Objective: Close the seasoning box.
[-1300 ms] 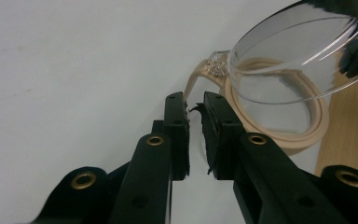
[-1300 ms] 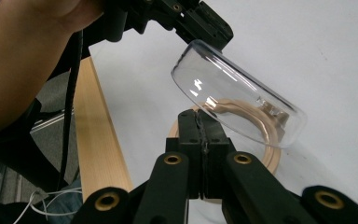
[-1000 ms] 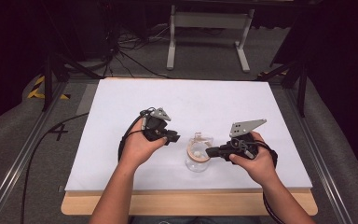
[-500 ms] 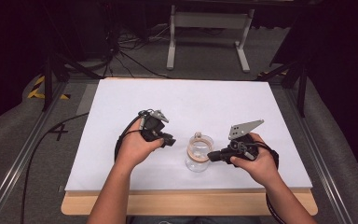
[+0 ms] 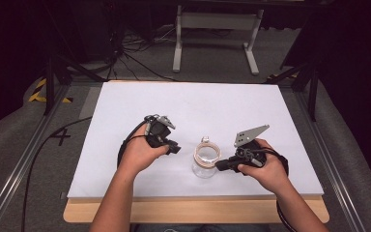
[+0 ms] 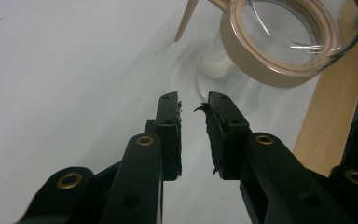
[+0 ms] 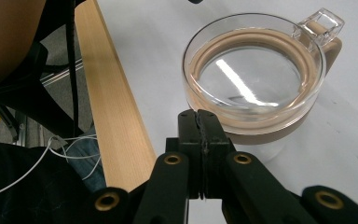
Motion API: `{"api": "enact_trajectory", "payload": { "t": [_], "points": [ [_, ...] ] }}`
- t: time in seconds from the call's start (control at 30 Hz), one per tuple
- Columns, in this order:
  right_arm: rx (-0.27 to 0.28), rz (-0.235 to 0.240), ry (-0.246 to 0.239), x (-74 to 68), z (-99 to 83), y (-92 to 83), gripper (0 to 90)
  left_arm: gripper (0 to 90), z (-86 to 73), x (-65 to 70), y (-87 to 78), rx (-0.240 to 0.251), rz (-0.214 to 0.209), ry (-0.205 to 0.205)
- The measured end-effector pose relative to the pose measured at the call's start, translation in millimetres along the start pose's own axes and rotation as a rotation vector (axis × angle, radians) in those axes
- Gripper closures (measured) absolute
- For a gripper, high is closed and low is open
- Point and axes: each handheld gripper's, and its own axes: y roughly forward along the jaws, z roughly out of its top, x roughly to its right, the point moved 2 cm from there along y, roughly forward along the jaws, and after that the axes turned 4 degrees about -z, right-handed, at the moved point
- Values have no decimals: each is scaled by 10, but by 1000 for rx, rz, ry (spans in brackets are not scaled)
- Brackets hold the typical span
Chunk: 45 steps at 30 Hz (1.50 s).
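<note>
While both hands rest on the white desk [image 5: 198, 101], a clear glass jar [image 5: 206, 162] stands between them near the front edge. Its mouth carries a tan band around the rim and a clear lid with a small tab handle [image 7: 324, 23]; through the glass, nothing can be made out inside. On the jar's left, the left gripper [image 6: 193, 105] points toward it with jaws a narrow gap apart, gripping nothing, tips just short of the glass. From the other side, the right gripper [image 7: 199, 116] has its jaws pressed together with nothing between them, tips at the jar's tan rim; whether they touch it I cannot tell.
</note>
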Motion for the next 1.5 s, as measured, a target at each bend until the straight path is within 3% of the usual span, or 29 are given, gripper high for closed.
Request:
{"api": "enact_trajectory", "payload": {
  "t": [0.1, 0.27, 0.5, 0.77, 0.83, 0.97, 1.13, 1.2, 1.5],
  "points": [
    [2, -1, 0, 0, 1, -6, 900, 737, 2, -3, -14, -8, 9, 4],
    [20, -8, 1, 6, 6, -37, 898, 693, -1, -3, -41, 29, 14, -4],
    [119, -55, 14, 102, 64, -210, 801, 646, -108, -18, -150, 83, 52, -36],
    [173, -99, 41, 285, 97, -391, 730, 616, -292, -68, -314, 110, 101, -68],
    [177, -148, 55, 411, 73, -429, 691, 595, -351, -95, -351, 124, 130, -75],
    [159, -198, 76, 573, 5, -421, 666, 569, -410, -148, -374, 122, 165, -76],
    [144, -265, 83, 763, -103, -389, 609, 547, -470, -241, -349, 117, 170, -86],
    [140, -282, 96, 887, -187, -365, 581, 538, -495, -288, -325, 111, 172, -90],
    [126, -299, 133, 1139, -380, -274, 535, 516, -601, -450, -200, 115, 174, -116]
  ]
}}
